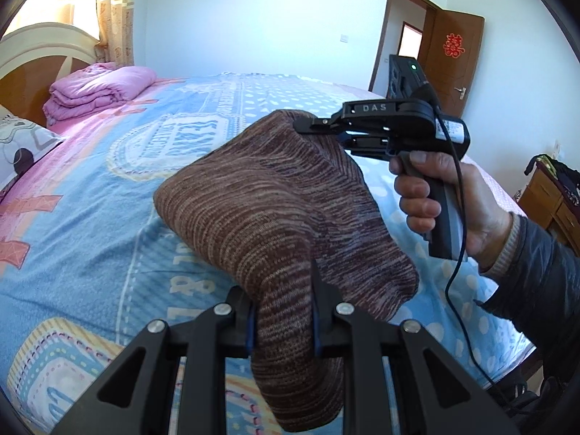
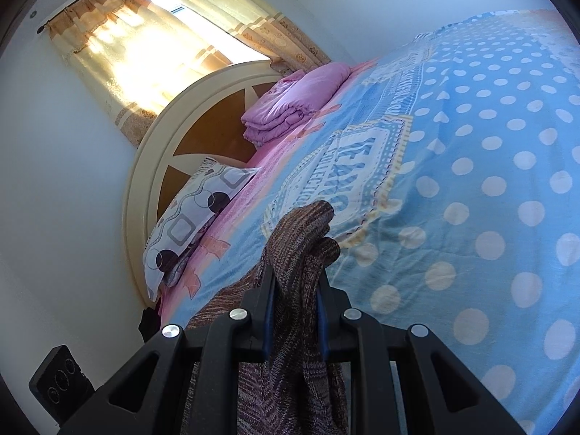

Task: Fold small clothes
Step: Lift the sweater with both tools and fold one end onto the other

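Left wrist view has my left gripper clamped on the near corner of the brown knit garment, with my right gripper pinching the far corner, held in the person's hand. Between the two grips the knit runs as a taut span, its long axis from near-left to far-right, raised over the blue bedspread; its lower fold looks to rest on the bed. I judge either hand could carry its corner across. Readable: "DAS" on the right gripper's body; the bedspread lettering is too distorted to read.
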The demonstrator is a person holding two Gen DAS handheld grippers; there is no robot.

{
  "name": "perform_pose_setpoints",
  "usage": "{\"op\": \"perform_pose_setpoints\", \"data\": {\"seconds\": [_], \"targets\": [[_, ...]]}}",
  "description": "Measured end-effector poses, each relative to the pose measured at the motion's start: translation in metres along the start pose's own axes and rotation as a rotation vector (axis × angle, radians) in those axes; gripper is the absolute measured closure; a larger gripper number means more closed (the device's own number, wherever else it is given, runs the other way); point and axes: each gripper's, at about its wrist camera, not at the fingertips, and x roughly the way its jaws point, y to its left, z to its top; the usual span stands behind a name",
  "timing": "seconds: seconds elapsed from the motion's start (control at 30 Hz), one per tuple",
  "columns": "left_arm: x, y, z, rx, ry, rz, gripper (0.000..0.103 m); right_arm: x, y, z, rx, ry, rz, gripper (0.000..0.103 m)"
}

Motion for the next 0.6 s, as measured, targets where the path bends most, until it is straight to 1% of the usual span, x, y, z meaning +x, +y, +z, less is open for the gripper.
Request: {"op": "perform_pose_setpoints", "data": {"seconds": [0.27, 0.6], "targets": [[0.000, 0.006, -0.007, -0.038, 0.017, 0.003, 0.080, 0.038, 0.014, 0.000, -0.028, 0.072, -0.010, 0.084], [0.003, 0.010, -0.024, -0.063, 0.042, 0.012, 0.080, 0.068, 0.012, -0.008, -0.031, 0.135, -0.034, 0.084]]}}
